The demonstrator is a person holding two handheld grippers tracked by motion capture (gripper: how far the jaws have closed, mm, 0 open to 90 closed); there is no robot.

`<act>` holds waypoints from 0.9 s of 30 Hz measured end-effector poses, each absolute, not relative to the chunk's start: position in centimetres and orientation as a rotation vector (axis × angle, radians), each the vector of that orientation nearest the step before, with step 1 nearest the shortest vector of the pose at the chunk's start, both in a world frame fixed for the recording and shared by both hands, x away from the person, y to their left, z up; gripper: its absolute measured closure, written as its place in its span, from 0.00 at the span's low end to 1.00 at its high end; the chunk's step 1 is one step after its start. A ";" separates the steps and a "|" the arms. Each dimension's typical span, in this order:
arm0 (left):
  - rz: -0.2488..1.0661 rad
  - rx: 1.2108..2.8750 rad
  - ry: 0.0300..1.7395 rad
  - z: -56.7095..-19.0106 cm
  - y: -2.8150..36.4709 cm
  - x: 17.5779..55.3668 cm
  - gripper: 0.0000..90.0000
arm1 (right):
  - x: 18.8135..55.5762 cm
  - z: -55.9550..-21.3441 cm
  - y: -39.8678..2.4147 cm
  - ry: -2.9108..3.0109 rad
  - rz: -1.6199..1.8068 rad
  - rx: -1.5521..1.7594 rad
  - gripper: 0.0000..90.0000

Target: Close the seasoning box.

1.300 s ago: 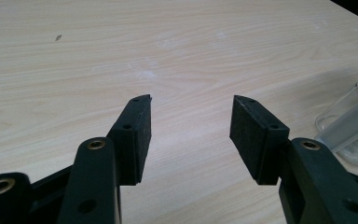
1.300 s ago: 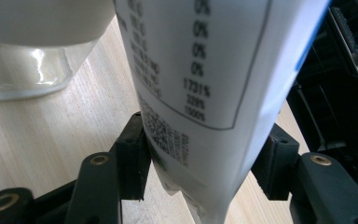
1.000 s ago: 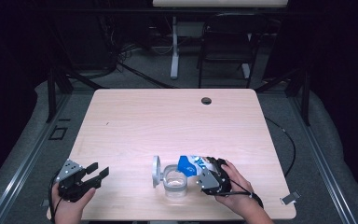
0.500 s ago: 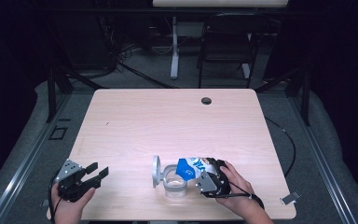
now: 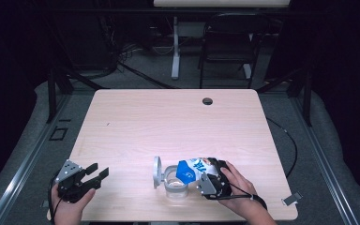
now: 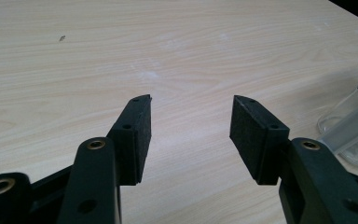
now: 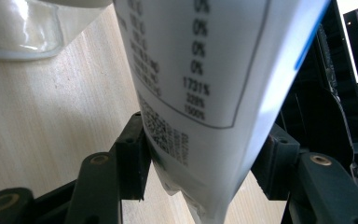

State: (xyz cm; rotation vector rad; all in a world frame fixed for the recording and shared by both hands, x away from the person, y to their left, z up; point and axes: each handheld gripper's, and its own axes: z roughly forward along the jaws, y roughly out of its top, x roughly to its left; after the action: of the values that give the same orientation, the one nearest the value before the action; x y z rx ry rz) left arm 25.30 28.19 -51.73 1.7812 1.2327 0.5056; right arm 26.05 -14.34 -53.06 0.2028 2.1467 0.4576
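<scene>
Table: we see a pale wood table (image 5: pixel 168 122) with a small round dark hole (image 5: pixel 207 101) near its far edge; most of the top is bare.
Room: around the table it is dark; beyond the far edge we make out a chair (image 5: pixel 227 51) and a white post on a stand (image 5: pixel 175 47), and grey floor with cables at the sides.
Left hand-held gripper: we find the left hand-held gripper (image 5: pixel 93 174) at the near left corner of the table, well apart from the other things. In the left gripper view its jaws stand wide apart with bare wood between the pads (image 6: pixel 137 128); it holds nothing.
Right hand-held gripper: the right hand-held gripper (image 7: pixel 200 172) is clamped on a white and blue pouch (image 5: pixel 194 168), one pad on each side of its lower end.
Pouch: it is held tilted, its blue end over the mouth of a clear glass jar (image 5: pixel 174 182).
Jar: it stands on the table near the near edge, just left of the right hand (image 5: pixel 236 185), with a round lid (image 5: pixel 157 171) standing up at its left side.
</scene>
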 end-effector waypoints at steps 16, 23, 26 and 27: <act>0.505 1.781 1.235 -51.7 28.2 25.3 0.54 | 25.3 -52.9 -14.4 2.136 0.429 0.154 0.51; 0.503 1.776 1.236 -51.8 28.3 25.3 0.54 | 25.2 -52.6 -14.2 2.121 0.389 0.121 0.51; 0.503 1.776 1.240 -51.8 28.3 25.3 0.54 | 25.2 -52.5 -14.2 2.123 0.371 0.111 0.51; 0.502 1.775 1.241 -51.8 28.4 25.3 0.54 | 25.2 -52.4 -14.1 2.122 0.354 0.107 0.51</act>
State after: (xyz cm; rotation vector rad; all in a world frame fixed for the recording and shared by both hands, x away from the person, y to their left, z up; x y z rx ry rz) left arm 25.31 28.37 -51.76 1.7745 1.2407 0.5025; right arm 25.18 -14.15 -52.41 0.1073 2.1221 0.3538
